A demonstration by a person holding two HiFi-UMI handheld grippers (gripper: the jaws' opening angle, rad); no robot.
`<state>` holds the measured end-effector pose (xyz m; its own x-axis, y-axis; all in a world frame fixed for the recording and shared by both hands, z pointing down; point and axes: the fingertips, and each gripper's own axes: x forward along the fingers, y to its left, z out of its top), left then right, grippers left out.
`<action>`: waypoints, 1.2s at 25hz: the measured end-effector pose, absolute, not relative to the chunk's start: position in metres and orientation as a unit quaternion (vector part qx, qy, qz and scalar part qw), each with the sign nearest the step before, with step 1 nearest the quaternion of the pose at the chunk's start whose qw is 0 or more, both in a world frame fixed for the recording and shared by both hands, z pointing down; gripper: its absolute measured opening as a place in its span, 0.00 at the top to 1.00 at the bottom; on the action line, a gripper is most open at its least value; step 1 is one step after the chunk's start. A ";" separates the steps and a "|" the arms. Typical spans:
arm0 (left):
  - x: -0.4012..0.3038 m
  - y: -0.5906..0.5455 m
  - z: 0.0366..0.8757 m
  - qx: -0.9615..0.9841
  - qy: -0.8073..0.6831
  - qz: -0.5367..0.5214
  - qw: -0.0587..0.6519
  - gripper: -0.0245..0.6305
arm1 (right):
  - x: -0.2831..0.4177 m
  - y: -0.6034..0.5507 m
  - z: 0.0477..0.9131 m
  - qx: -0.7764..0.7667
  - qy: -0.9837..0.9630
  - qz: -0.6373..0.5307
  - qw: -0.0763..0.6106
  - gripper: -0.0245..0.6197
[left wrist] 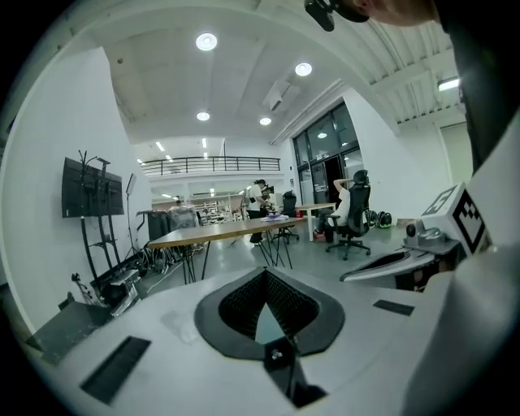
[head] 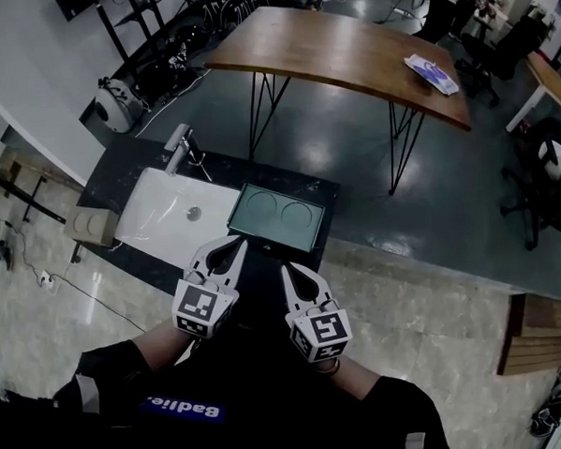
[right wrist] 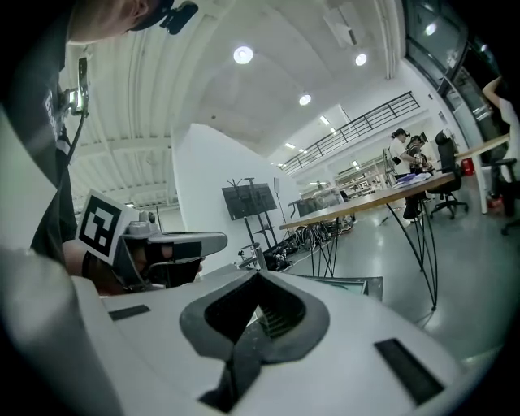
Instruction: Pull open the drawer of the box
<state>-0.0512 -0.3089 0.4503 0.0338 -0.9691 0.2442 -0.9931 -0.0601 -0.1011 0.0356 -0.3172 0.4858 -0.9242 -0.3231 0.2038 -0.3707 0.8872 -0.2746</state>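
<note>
Drawer pulling has not started, by my reckoning. My left gripper [head: 230,249] and my right gripper [head: 287,269] hang side by side close to my chest. Each has its jaws pressed together at the tips with nothing between them. Both point toward the sink [head: 178,213], which lies just beyond them, set in the dark surface [head: 124,159].

Just right of the sink sits a green-grey cooktop panel [head: 279,216] with two rings. Left of the sink, by the end of the surface, is a small tan box [head: 91,226], the only box-like thing I can find. I cannot make out a drawer or handle on it from here. Far beyond the sink stands a long wooden table [head: 337,48], which I take to be no part of this.

I judge this to be the approach step. Next I need to carry one gripper to the left of the sink, spread its jaws, find the drawer's front or knob and close on it. Then I pull straight out, perhaps steadying the box with the other gripper.
</note>
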 end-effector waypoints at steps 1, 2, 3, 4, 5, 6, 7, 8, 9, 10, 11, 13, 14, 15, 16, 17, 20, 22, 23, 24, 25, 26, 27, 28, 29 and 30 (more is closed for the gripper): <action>-0.056 -0.314 0.452 0.718 -0.683 0.132 0.039 0.96 | 0.037 -0.319 0.487 0.184 -0.967 0.156 0.079 0.96; -0.061 -0.320 0.456 0.718 -0.681 0.141 0.032 0.96 | 0.038 -0.321 0.489 0.190 -0.966 0.156 0.081 0.96; -0.067 -0.326 0.461 0.718 -0.678 0.151 0.030 0.96 | 0.039 -0.323 0.492 0.196 -0.964 0.156 0.085 0.96; -0.072 -0.332 0.467 0.720 -0.674 0.161 0.029 0.96 | 0.038 -0.324 0.496 0.202 -0.963 0.156 0.089 0.96; -0.078 -0.338 0.474 0.723 -0.669 0.171 0.027 0.96 | 0.038 -0.326 0.499 0.210 -0.961 0.157 0.094 0.96; -0.082 -0.344 0.481 0.727 -0.662 0.180 0.026 0.96 | 0.039 -0.328 0.503 0.218 -0.958 0.160 0.100 0.96; -0.087 -0.349 0.488 0.731 -0.656 0.187 0.027 0.96 | 0.039 -0.328 0.507 0.228 -0.954 0.163 0.104 0.96; -0.092 -0.352 0.496 0.734 -0.651 0.194 0.031 0.96 | 0.038 -0.328 0.509 0.237 -0.951 0.167 0.107 0.96; -0.097 -0.355 0.503 0.736 -0.646 0.200 0.034 0.96 | 0.037 -0.327 0.511 0.246 -0.948 0.170 0.109 0.96; -0.101 -0.358 0.509 0.739 -0.641 0.205 0.037 0.96 | 0.035 -0.325 0.513 0.253 -0.946 0.171 0.111 0.96; -0.106 -0.361 0.514 0.742 -0.635 0.210 0.039 0.96 | 0.032 -0.324 0.514 0.259 -0.944 0.171 0.115 0.96; -0.113 -0.369 0.522 0.748 -0.625 0.217 0.042 0.96 | 0.025 -0.321 0.518 0.268 -0.940 0.171 0.124 0.96; -0.115 -0.372 0.525 0.752 -0.620 0.219 0.043 0.96 | 0.021 -0.319 0.520 0.273 -0.938 0.171 0.129 0.96; -0.117 -0.375 0.527 0.756 -0.615 0.220 0.045 0.96 | 0.019 -0.318 0.522 0.279 -0.936 0.171 0.133 0.96; -0.117 -0.378 0.530 0.760 -0.610 0.220 0.045 0.96 | 0.017 -0.318 0.524 0.286 -0.933 0.171 0.137 0.96; -0.118 -0.381 0.533 0.765 -0.604 0.219 0.044 0.96 | 0.016 -0.318 0.526 0.293 -0.930 0.172 0.141 0.96; -0.122 -0.389 0.546 0.773 -0.590 0.229 0.044 0.96 | 0.007 -0.315 0.539 0.303 -0.921 0.179 0.167 0.96; -0.127 -0.394 0.554 0.775 -0.583 0.241 0.048 0.96 | -0.002 -0.312 0.550 0.299 -0.917 0.184 0.189 0.96; -0.129 -0.396 0.559 0.776 -0.579 0.248 0.049 0.96 | -0.006 -0.312 0.556 0.297 -0.915 0.185 0.199 0.96; -0.131 -0.398 0.564 0.776 -0.574 0.255 0.049 0.96 | -0.009 -0.311 0.561 0.297 -0.913 0.186 0.208 0.96; -0.132 -0.400 0.570 0.778 -0.569 0.263 0.050 0.96 | -0.011 -0.311 0.566 0.299 -0.910 0.186 0.217 0.96; -0.132 -0.401 0.577 0.779 -0.563 0.272 0.051 0.96 | -0.013 -0.311 0.571 0.302 -0.907 0.187 0.225 0.96; -0.133 -0.402 0.585 0.780 -0.557 0.281 0.052 0.96 | -0.014 -0.311 0.577 0.306 -0.904 0.188 0.234 0.96; -0.135 -0.403 0.592 0.781 -0.552 0.289 0.054 0.96 | -0.015 -0.312 0.584 0.309 -0.900 0.189 0.243 0.96; -0.137 -0.405 0.598 0.781 -0.547 0.297 0.056 0.96 | -0.017 -0.313 0.590 0.313 -0.896 0.190 0.252 0.96; -0.140 -0.407 0.603 0.780 -0.544 0.304 0.057 0.96 | -0.019 -0.314 0.596 0.316 -0.893 0.189 0.260 0.96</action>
<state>-0.1397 -0.4066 0.6031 0.2233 -0.8145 0.5355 -0.8832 -0.4015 -0.2424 -0.0190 -0.3142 0.5955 -0.6651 -0.4654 0.5840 -0.6625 0.7286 -0.1739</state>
